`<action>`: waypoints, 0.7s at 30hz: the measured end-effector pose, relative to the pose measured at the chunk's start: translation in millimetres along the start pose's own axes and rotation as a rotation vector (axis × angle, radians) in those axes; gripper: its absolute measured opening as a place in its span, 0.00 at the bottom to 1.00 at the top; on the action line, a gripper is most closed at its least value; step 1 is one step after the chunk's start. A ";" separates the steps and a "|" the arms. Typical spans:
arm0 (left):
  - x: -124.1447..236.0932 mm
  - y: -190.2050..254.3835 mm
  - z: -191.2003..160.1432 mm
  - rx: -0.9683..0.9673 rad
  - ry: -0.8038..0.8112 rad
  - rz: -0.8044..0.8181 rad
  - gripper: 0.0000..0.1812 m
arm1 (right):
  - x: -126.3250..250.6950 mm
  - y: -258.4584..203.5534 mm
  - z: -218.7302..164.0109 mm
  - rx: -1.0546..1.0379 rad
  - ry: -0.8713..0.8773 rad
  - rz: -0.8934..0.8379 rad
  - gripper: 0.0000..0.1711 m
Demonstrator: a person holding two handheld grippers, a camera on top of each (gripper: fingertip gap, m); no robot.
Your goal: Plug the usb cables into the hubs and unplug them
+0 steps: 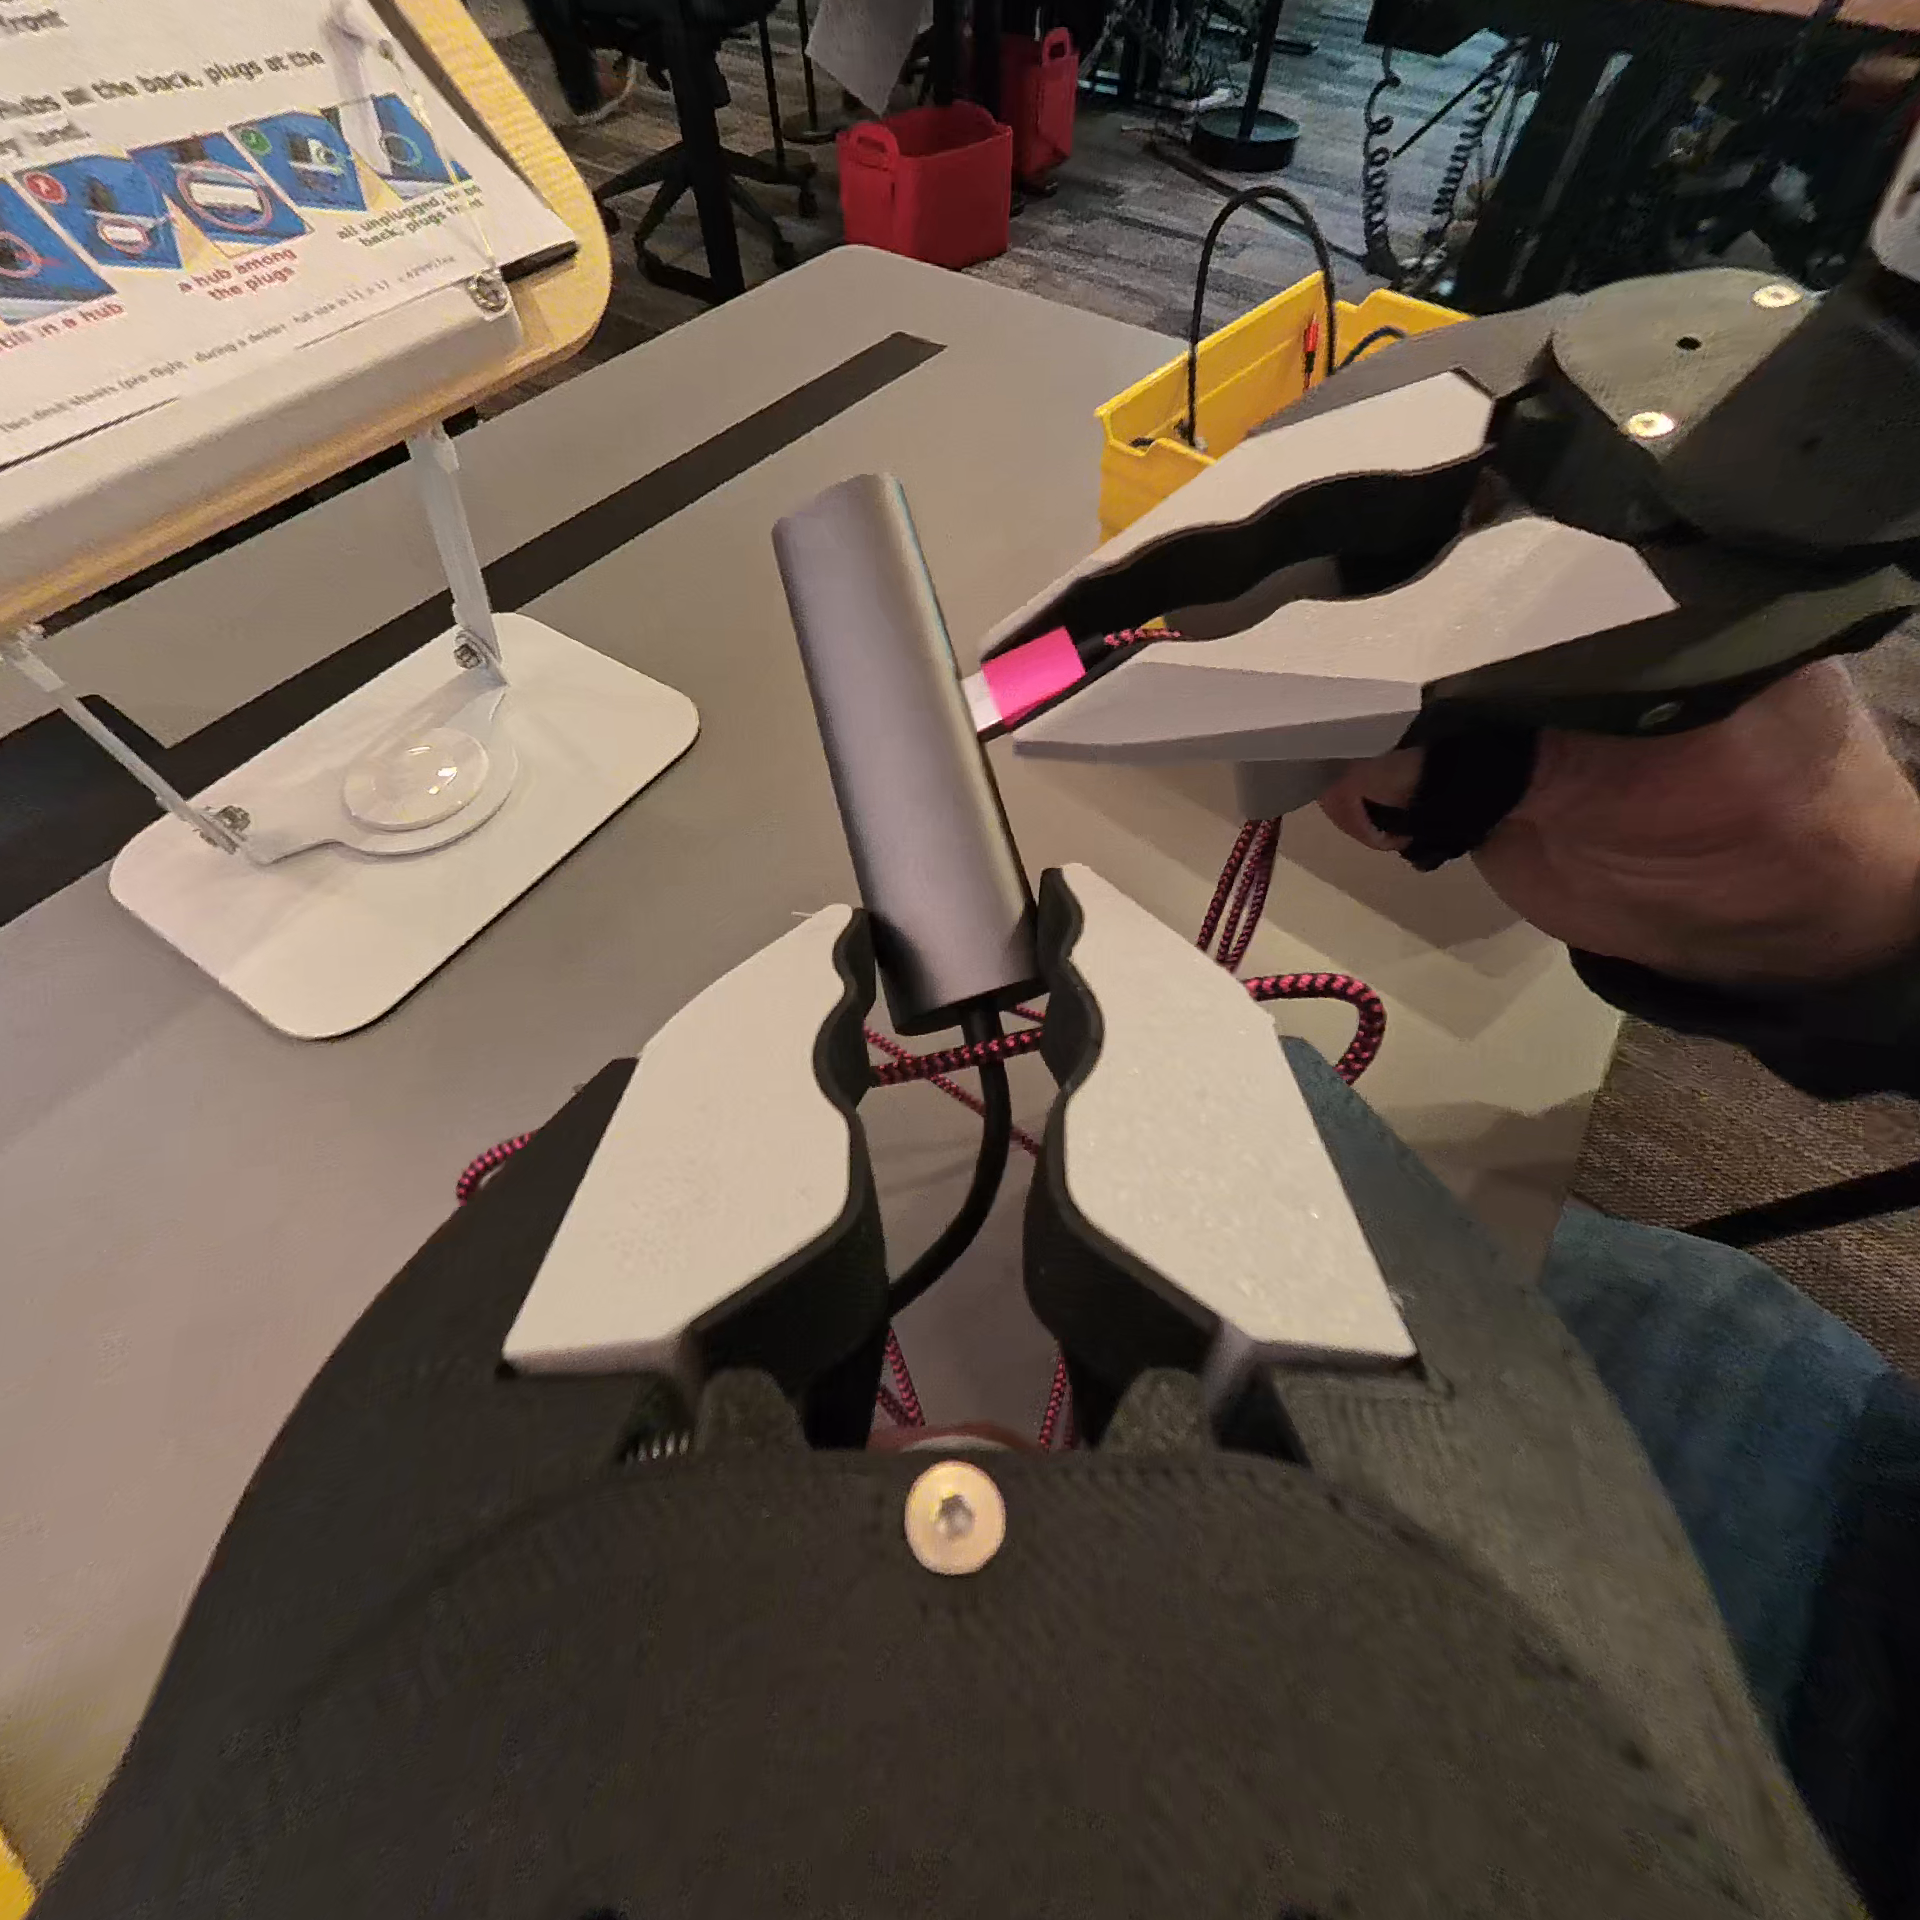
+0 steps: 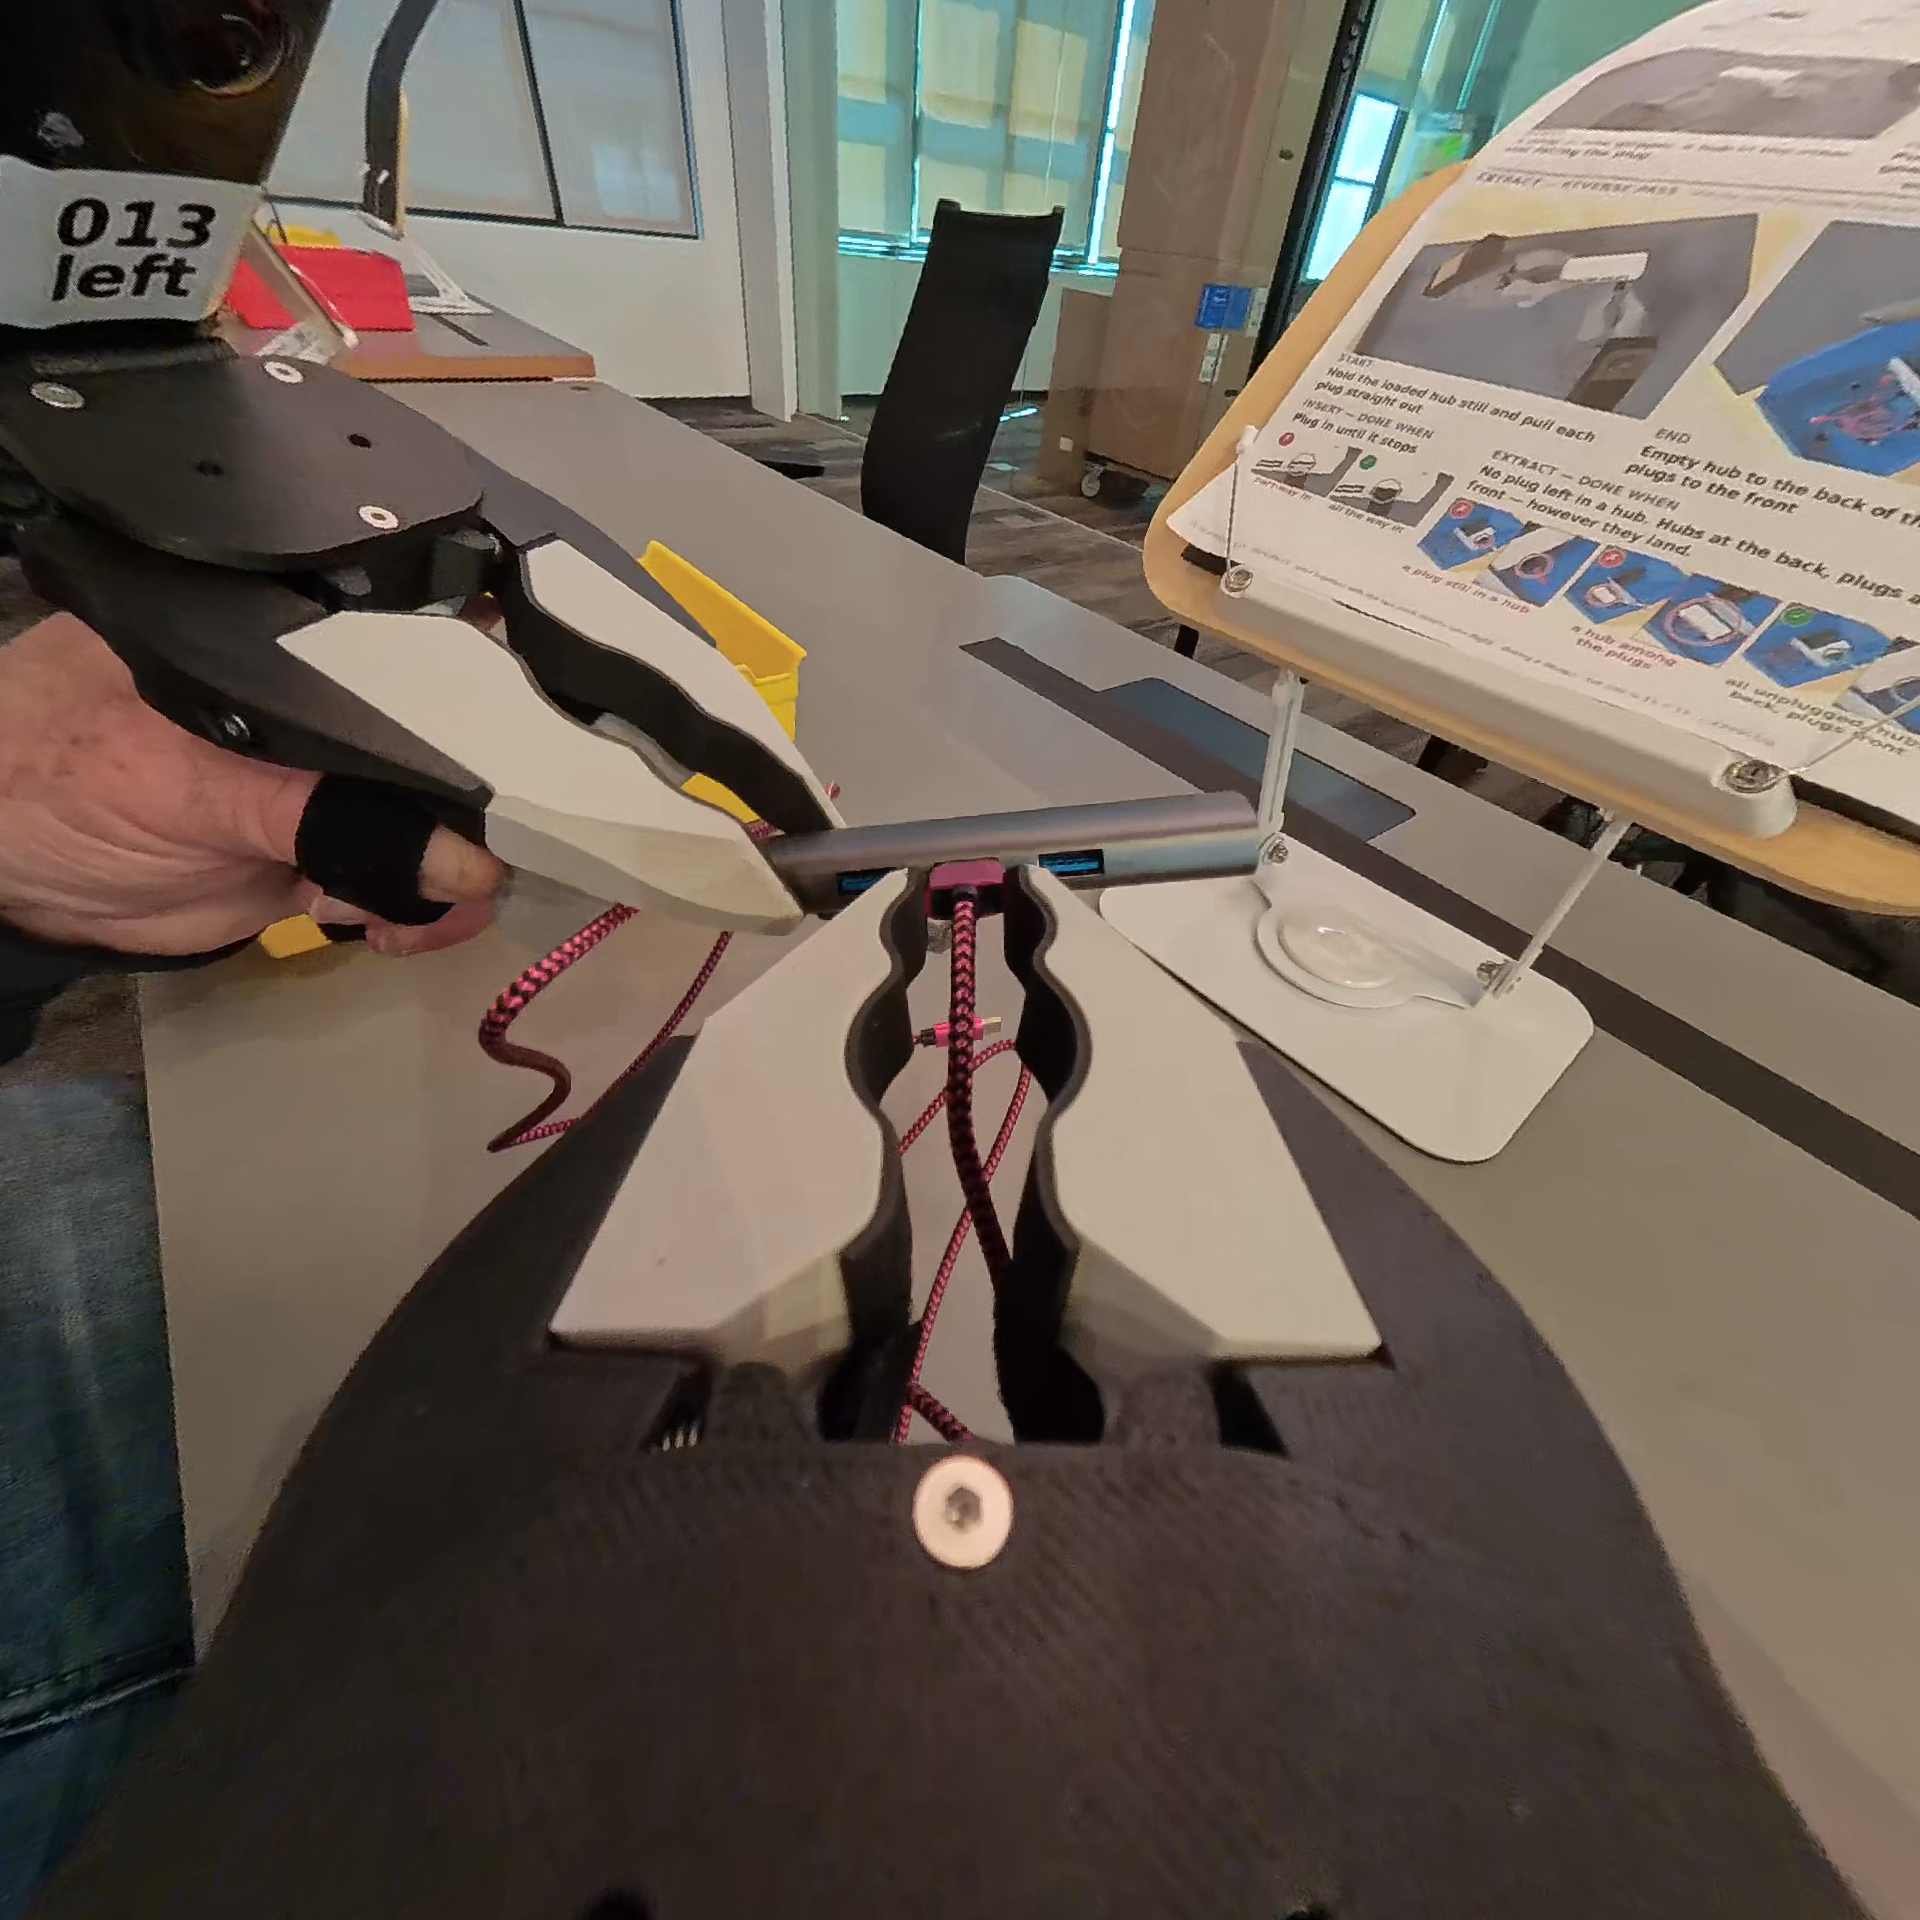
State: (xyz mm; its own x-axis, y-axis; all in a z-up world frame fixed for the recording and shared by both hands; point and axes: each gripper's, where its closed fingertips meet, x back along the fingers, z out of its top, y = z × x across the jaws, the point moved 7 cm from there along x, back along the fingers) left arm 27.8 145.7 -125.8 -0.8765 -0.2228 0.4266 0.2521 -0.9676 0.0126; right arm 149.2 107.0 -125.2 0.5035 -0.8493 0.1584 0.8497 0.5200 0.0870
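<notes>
The left gripper (image 1: 951, 940) is closed on the near end of a dark grey USB hub (image 1: 899, 727), with its 2 fingers pressed against the 2 sides of the body. The hub is lifted above the grey table (image 1: 260, 1195) and tilts away from the camera. A black cord (image 1: 977, 1132) comes out of the held end of the hub and passes down between the fingers.

The right gripper (image 2: 961, 883) is closed on a pink USB plug (image 2: 964, 878), and the fingertips squeeze the plug housing. In the left wrist view the metal tip of this plug (image 1: 1023, 681) touches the side of the hub, about halfway along it. In the right wrist view the plug sits at the middle port, with a blue port (image 2: 1070, 860) free on each side of it. How deep the plug is inside, I cannot tell.

The pink and black braided cable (image 2: 971, 1091) runs back from the plug between the right fingers and lies in loose loops on the table. A second small pink connector (image 2: 961, 1029) is on the table below the hub.

A white stand (image 1: 405, 821) with an instruction sheet (image 2: 1662, 416) is on the table behind the hub. A yellow bin (image 1: 1226, 416) is at the far edge.
</notes>
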 end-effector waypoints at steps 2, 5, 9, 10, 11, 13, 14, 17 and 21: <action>-0.8 1.5 -0.4 -0.004 -0.002 -0.002 0.16 | -2.1 -0.6 1.1 0.011 -0.008 -0.008 0.07; -1.0 1.2 -1.8 -0.011 -0.009 -0.001 0.16 | -3.8 -2.9 2.4 0.029 -0.008 -0.024 0.07; -1.9 -1.3 -0.6 0.016 0.002 -0.012 0.16 | -3.0 -2.2 3.7 0.040 -0.020 -0.036 0.07; -2.1 -2.1 -0.1 0.026 0.010 -0.034 0.16 | -1.8 -1.4 5.7 0.042 -0.024 -0.031 0.07; -2.9 -2.9 0.3 0.041 -0.002 -0.068 0.17 | -0.9 -0.4 7.2 0.040 -0.037 -0.025 0.07; -3.1 -4.9 2.0 0.057 -0.029 -0.114 0.18 | -0.5 2.5 7.2 0.029 -0.064 -0.020 0.08; -2.6 -5.5 2.1 0.048 -0.033 -0.121 0.18 | -1.1 3.4 6.0 0.007 -0.076 -0.008 0.08; -4.3 -4.0 -4.5 0.035 -0.077 -0.138 0.18 | -2.3 0.1 1.9 0.007 -0.109 0.001 0.08; 3.2 -2.4 -7.2 0.042 -0.044 -0.172 0.18 | -1.0 -4.3 4.3 0.025 -0.145 0.002 0.08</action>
State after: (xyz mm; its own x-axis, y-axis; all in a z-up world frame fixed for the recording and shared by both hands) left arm 21.5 146.5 -130.9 -0.8898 -0.0481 0.4539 0.1176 -0.9850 0.1260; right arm 144.4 106.0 -121.5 0.4759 -0.8270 0.2993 0.8436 0.5255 0.1106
